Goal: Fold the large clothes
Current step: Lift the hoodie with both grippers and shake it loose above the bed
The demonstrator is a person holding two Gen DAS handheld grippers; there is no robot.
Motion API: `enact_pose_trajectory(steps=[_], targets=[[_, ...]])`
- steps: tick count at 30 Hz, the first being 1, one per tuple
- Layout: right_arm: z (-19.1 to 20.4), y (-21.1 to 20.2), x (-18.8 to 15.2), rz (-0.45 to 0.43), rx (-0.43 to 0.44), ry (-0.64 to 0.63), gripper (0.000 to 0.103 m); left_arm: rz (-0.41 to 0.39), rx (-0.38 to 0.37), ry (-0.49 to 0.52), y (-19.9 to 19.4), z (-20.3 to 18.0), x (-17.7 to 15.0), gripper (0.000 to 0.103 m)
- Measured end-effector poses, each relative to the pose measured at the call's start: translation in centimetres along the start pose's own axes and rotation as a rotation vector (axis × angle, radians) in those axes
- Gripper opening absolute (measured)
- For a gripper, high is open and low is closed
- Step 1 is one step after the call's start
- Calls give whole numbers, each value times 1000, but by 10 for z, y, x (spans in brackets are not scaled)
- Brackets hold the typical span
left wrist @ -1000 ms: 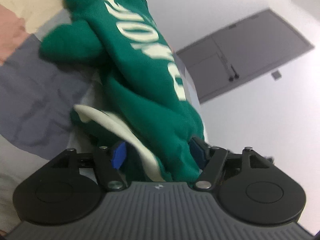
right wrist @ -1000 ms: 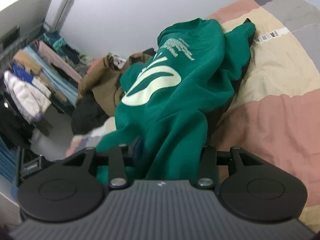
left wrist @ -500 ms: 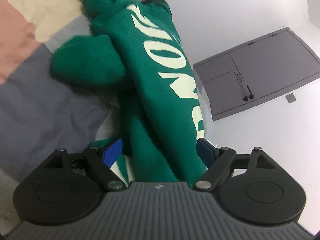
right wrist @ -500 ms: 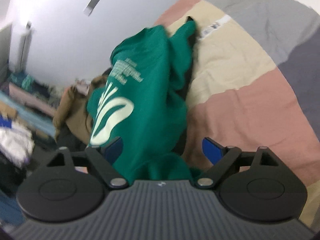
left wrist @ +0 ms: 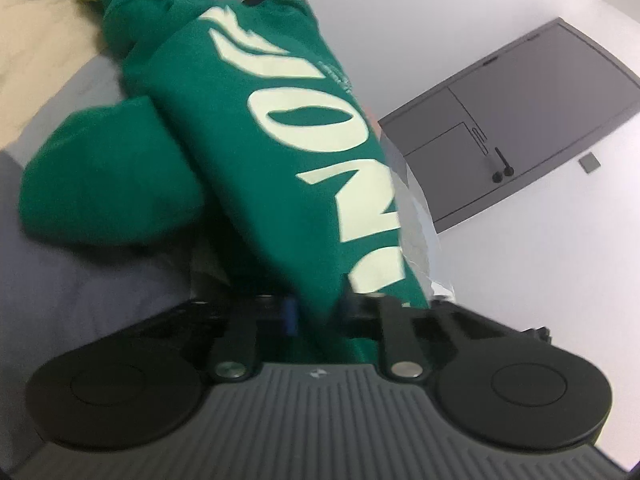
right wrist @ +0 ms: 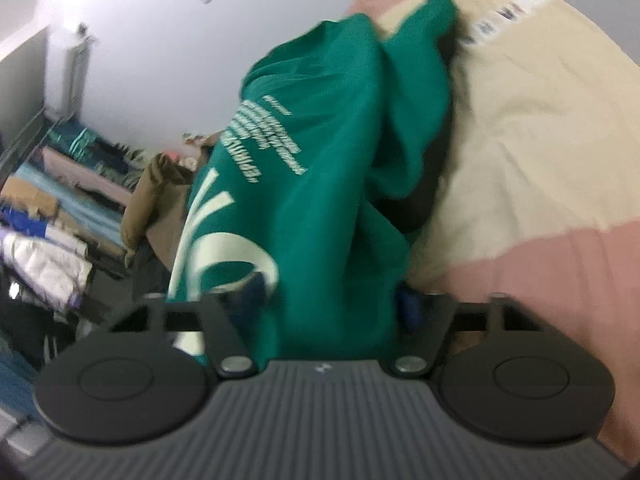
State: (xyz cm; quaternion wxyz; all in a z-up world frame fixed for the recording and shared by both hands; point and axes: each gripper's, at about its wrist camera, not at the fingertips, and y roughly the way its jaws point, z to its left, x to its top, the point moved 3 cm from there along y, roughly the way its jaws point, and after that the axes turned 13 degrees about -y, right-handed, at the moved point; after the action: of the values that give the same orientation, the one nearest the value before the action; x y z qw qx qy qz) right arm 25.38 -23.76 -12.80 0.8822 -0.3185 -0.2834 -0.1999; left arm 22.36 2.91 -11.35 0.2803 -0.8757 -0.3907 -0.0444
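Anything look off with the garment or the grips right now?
Green sweatshirt is bunched, not flat: one sleeve sticks out sideways over the bedspread. Left gripper has just closed on fabric; right gripper, closing, straddles a thick wad.

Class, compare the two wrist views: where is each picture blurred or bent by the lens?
Left wrist view: green sweatshirt lettering smeared, left gripper fingers blurred; grey door leans and bows. Right wrist view: stronger motion blur on the small print and right gripper; patchwork bedspread curves.
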Motion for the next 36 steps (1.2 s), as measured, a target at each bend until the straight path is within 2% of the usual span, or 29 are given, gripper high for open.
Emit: enact_pose_trajectory(steps=[2,3,8,12,15,19,22,25,27,30,33,36], targets=[[6,-6,4,-20,1,-40,20,-48,-17,66,-13,-11,0,9],[12,-11,7,-39,7,-70,16,-70,-32,82,-21,-17,2,8],[60,-58,16,-209,65,-279,12,-173,-149,98,-73,-36,10,6],[93,-91,28,-305,110,-341,11,-247,-284,103,-123,-49,13,3],[122,-112,37,-359,148,-404,11,-303,-326,142,-153,-58,13,3],[162,-125,54,-404,225,-471,11,-381,-386,81,-183,-50,29,3],[191,-102,69,-348,234,-532,11,-448,-322,54,-193,-40,57,3],[202,-58,79,-255,196,-570,11,-460,-209,4,-184,-27,90,3],[194,-25,87,-187,179,-520,11,-457,-109,16,-173,-17,110,3],[168,27,93,-94,156,-432,12,-424,39,32,-146,7,133,3],[146,74,85,-10,126,-382,12,-362,181,63,-110,35,146,3],[128,99,67,17,140,-336,11,-300,251,42,-84,63,148,3]])
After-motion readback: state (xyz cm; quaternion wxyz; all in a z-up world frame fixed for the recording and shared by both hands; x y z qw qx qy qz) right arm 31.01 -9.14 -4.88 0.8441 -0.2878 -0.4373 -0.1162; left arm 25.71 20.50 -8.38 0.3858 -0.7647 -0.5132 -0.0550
